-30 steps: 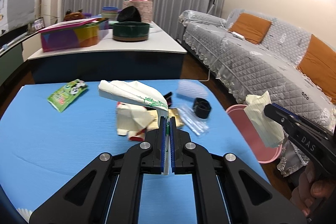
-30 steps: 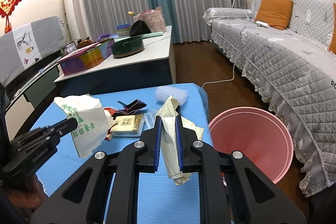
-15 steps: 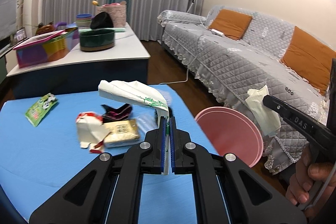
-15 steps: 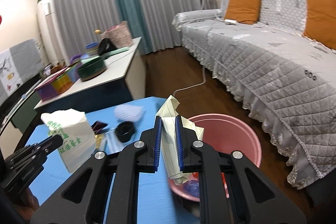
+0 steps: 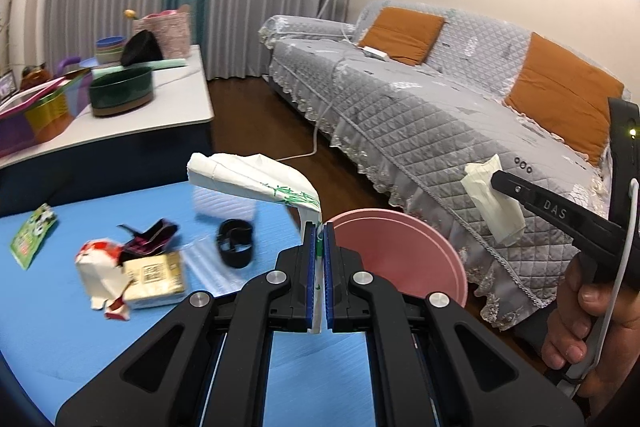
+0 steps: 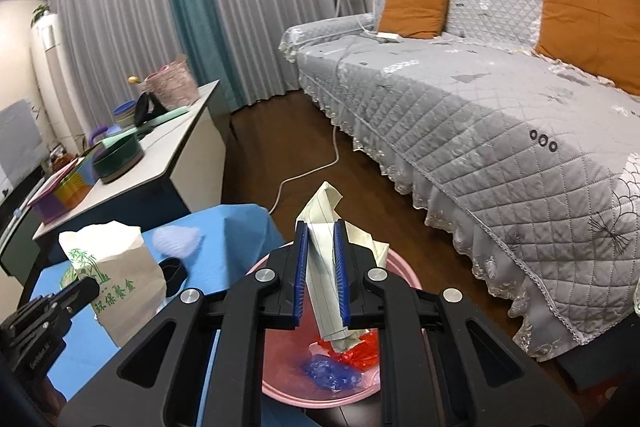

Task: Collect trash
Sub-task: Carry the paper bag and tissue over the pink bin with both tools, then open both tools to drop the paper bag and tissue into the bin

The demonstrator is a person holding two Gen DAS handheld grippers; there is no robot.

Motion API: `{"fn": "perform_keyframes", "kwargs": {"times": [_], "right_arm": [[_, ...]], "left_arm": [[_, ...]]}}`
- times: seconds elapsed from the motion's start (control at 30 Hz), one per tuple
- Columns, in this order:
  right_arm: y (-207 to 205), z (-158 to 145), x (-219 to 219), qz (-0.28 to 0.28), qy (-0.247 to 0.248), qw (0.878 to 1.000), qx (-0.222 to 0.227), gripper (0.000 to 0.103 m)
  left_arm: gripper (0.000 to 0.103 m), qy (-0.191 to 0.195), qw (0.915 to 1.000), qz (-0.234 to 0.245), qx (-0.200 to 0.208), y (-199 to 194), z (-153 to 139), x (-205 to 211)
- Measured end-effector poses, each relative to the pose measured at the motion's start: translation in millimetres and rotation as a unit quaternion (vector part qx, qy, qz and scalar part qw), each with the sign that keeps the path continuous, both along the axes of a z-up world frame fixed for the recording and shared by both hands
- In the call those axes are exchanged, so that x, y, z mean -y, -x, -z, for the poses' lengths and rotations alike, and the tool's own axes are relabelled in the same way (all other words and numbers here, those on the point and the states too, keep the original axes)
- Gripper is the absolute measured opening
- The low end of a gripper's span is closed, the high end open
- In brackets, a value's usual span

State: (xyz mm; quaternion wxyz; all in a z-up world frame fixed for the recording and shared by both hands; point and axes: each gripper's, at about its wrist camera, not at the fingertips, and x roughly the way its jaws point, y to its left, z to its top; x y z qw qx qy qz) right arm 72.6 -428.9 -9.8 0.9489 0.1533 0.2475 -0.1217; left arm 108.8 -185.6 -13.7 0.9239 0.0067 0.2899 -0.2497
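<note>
My left gripper (image 5: pixel 319 227) is shut on a white paper bag with green print (image 5: pixel 256 177), held above the blue table (image 5: pixel 60 307); the bag also shows in the right wrist view (image 6: pixel 116 283). My right gripper (image 6: pixel 322 227) is shut on a crumpled lined paper (image 6: pixel 326 255), held over the pink bin (image 6: pixel 276 387). The bin holds red and blue wrappers (image 6: pixel 340 367). In the left wrist view the bin (image 5: pixel 400 259) stands past the table's right edge, with the right gripper (image 5: pixel 496 181) and its paper (image 5: pixel 492 207) above and right of it.
Loose trash lies on the table: a green packet (image 5: pixel 32 235), a red-and-white wrapper (image 5: pixel 100 267), a small box (image 5: pixel 154 279), a black ring (image 5: pixel 236 247), clear plastic. A grey sofa (image 5: pixel 440 107) runs along the right. A white counter (image 5: pixel 120 123) with bowls stands behind.
Both grippers have swung right, from over the table toward the pink bin. The right gripper with its paper now hangs directly above the bin's inside.
</note>
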Motion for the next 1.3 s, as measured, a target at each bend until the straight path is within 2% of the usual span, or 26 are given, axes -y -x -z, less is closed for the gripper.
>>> {"fn": "perform_keyframes", "kwargs": {"times": [0.4, 0.7, 0.77, 0.8, 0.83, 0.87, 0.9, 1.07, 1.3], "right_arm": [[-6.4, 3.5, 16.5, 0.008, -0.018, 1.0, -0.003, 0.014], [-9.1, 7.3, 20.3, 0.009, -0.022, 1.0, -0.008, 0.014], [-9.2, 7.8, 21.0, 0.016, -0.02, 1.0, -0.012, 0.017], [-9.6, 8.3, 21.6, 0.017, -0.021, 1.0, -0.014, 0.023], [-10.0, 9.2, 22.4, 0.016, -0.024, 0.999, -0.017, 0.028], [-9.8, 10.2, 22.8, 0.015, -0.028, 0.999, -0.016, 0.035], [-9.7, 10.7, 22.9, 0.016, -0.028, 0.999, -0.017, 0.037], [-9.2, 8.1, 21.0, 0.017, -0.028, 0.999, -0.013, 0.042], [-9.9, 1.5, 6.5, 0.007, -0.019, 1.0, -0.004, 0.042]], "left_arm": [[0.004, -0.004, 0.9987, 0.048, -0.019, -15.2, 12.3, 56.6], [0.004, -0.015, 0.9975, 0.062, -0.03, -21.9, 23.0, 75.0], [0.004, -0.018, 0.9973, 0.065, -0.03, -23.4, 23.8, 76.6], [0.005, -0.02, 0.9972, 0.066, -0.03, -24.0, 24.9, 77.6], [0.012, -0.02, 0.997, 0.068, -0.032, -25.7, 25.2, 78.7], [0.024, -0.019, 0.997, 0.067, -0.034, -26.8, 26.2, 77.6], [0.026, -0.018, 0.9971, 0.065, -0.034, -26.9, 26.5, 76.2], [0.026, -0.017, 0.9976, 0.053, -0.04, -24.4, 29.0, 63.7], [0.026, -0.011, 0.9987, 0.033, -0.037, -15.8, 19.9, 35.6]]}}
